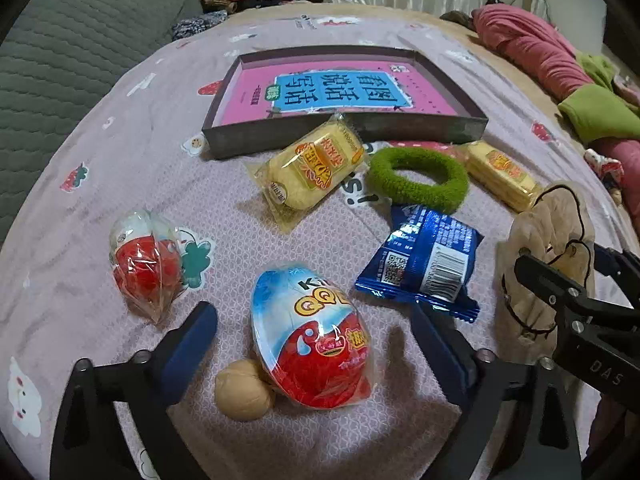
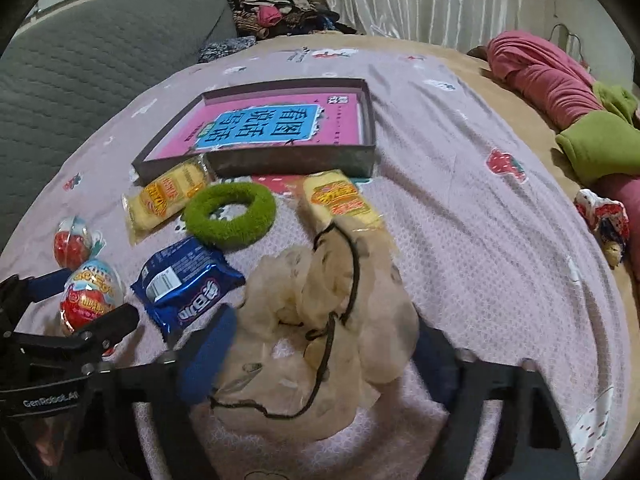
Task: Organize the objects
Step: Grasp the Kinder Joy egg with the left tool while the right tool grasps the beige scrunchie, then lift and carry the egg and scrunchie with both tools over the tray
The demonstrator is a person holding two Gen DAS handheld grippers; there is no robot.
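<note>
On the lilac bedsheet lies a red, white and blue wrapped chocolate egg [image 1: 312,340], between the blue pads of my left gripper [image 1: 312,316]. The jaws stand wide and neither pad touches the egg. A small tan ball [image 1: 244,392] rests against the egg. My right gripper [image 2: 328,332] is shut on a bunched beige pouch [image 2: 320,292] with a black drawstring. Beyond lie a blue snack packet [image 1: 424,260], a green fuzzy ring [image 1: 420,196], two yellow cake packs [image 1: 316,168] [image 1: 500,176] and a smaller wrapped egg [image 1: 144,264]. The shallow dark box [image 1: 280,136] holds a pink book.
A grey quilted cushion [image 1: 80,40] borders the bed on the left. Pink and green clothes [image 1: 540,52] lie along the right edge, and more clothes are piled at the back near a white curtain. A small crumpled wrapper [image 2: 604,216] sits at the right.
</note>
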